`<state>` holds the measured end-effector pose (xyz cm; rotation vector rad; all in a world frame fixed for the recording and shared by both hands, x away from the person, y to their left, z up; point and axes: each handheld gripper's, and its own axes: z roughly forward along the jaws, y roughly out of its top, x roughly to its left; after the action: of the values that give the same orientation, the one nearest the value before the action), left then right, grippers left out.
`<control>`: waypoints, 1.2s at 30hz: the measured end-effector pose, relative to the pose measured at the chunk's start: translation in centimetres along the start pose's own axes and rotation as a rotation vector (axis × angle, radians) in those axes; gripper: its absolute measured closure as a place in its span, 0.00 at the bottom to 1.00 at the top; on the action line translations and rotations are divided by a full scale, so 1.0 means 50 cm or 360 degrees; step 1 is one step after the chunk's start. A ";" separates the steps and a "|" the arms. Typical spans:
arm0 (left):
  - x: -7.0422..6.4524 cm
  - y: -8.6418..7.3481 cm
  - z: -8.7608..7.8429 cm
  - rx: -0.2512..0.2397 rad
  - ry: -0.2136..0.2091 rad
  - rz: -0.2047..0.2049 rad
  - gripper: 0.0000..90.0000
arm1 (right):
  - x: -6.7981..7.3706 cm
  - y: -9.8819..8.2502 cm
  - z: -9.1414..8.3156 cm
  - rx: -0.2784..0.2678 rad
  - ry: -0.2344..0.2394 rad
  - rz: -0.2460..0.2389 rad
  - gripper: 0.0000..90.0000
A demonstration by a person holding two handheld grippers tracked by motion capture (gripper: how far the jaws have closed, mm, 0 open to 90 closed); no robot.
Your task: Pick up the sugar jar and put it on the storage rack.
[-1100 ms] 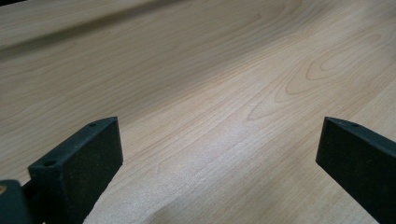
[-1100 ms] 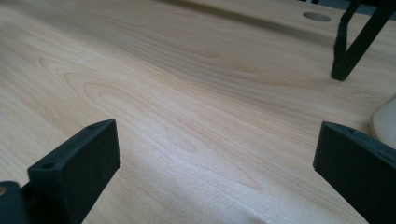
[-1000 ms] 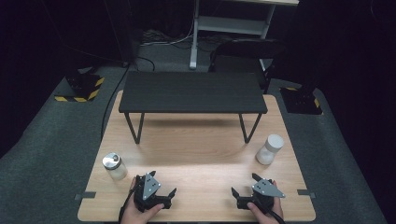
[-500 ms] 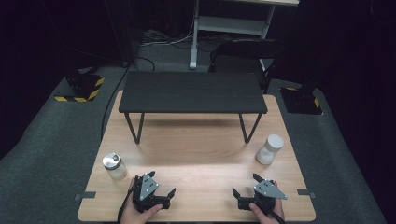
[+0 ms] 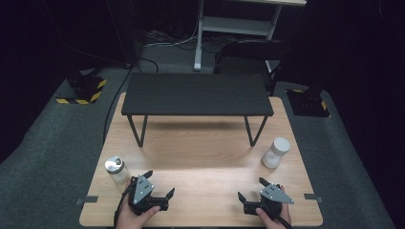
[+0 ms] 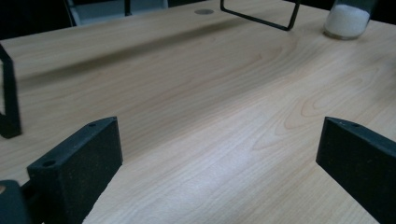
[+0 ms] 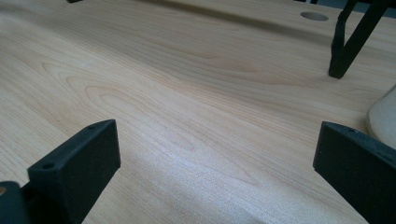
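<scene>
Left hand-held gripper (image 5: 159, 184): it rests low over the near left part of the tabletop (image 5: 200, 157), held by the person's left hand (image 5: 136, 217). Its jaws stand wide apart and hold nothing; in the left gripper view there is bare wood between them.
Right hand-held gripper (image 5: 251, 189): it is at the near right part of the tabletop, held by the right hand (image 5: 270, 217). Its jaws are also spread wide, with nothing between them.
Glass jar with metal lid (image 5: 116, 171): it stands upright near the left edge, just beside the left hand-held gripper, not touched by it.
White bottle (image 5: 276, 152): it stands upright on the right side, a little beyond the right hand-held gripper and apart from it. Its base shows at the right edge of the right gripper view (image 7: 383, 116).
Black shelf (image 5: 197, 94): it stands on thin legs across the far half of the tabletop, well apart from both grippers.
</scene>
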<state>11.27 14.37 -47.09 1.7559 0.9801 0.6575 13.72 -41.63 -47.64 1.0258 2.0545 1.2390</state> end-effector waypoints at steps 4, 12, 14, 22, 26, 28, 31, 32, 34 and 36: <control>0.006 0.001 -0.011 -0.0018 0.0019 -0.0002 0.00 | -0.001 0.000 0.000 0.0001 0.0002 0.0003 0.00; 0.027 0.007 -0.039 -0.0091 0.0085 -0.0036 0.00 | -0.002 0.001 0.001 0.0006 0.0003 0.0005 0.00; 0.033 0.008 -0.047 -0.0115 0.0101 -0.0049 0.00 | -0.002 0.001 0.001 0.0004 0.0003 0.0003 0.00; 0.053 0.012 -0.082 -0.0184 0.0208 -0.0080 0.00 | -0.002 0.000 0.000 0.0000 0.0001 0.0004 0.00; 0.071 0.009 -0.105 -0.0218 0.0279 -0.0110 0.00 | -0.002 0.001 0.001 0.0002 0.0002 0.0003 0.00; 0.074 0.008 -0.108 -0.0218 0.0291 -0.0116 0.00 | -0.002 0.001 0.001 0.0003 0.0001 0.0003 0.00; 0.081 0.003 -0.113 -0.0217 0.0320 -0.0124 0.00 | -0.002 0.000 0.000 -0.0002 -0.0001 0.0002 0.00; 0.084 0.001 -0.116 -0.0212 0.0343 -0.0124 0.00 | -0.002 0.000 0.000 -0.0003 0.0000 0.0000 0.00; 0.086 0.000 -0.118 -0.0214 0.0347 -0.0125 0.00 | -0.002 0.000 0.000 -0.0003 0.0000 -0.0001 0.00; 0.094 -0.006 -0.124 -0.0221 0.0380 -0.0146 0.00 | -0.002 0.000 0.001 0.0000 0.0000 0.0003 0.00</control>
<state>8.77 21.46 -45.11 1.5261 1.1416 0.8694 13.82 -41.71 -47.64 1.0279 2.0541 1.2403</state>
